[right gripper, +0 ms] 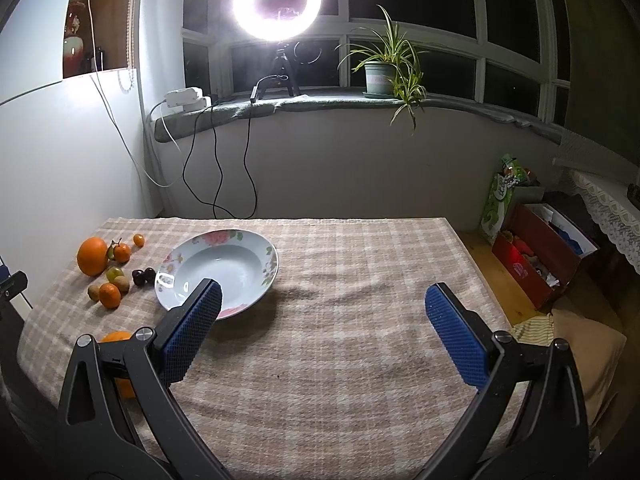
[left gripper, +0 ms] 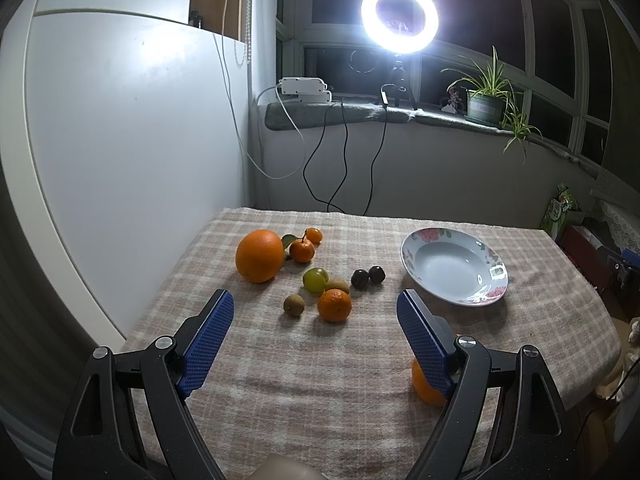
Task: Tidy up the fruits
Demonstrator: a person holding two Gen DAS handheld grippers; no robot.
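Both tongs stand wide apart and hold nothing: the left gripper (left gripper: 315, 312) hangs over the near cloth facing the fruit, the right gripper (right gripper: 323, 304) over bare cloth right of the plate (right gripper: 192, 246). Nothing is sorted yet, I judge. The plate is empty. The big orange (left gripper: 259, 255), mandarins, green fruit (left gripper: 315, 279) and dark plums (left gripper: 368, 277) lie loose to its left, with one orange (left gripper: 423, 386) near, beside the left tongs.

Fruits (left gripper: 312, 276) lie clustered on the table left of the plate (left gripper: 416, 240).
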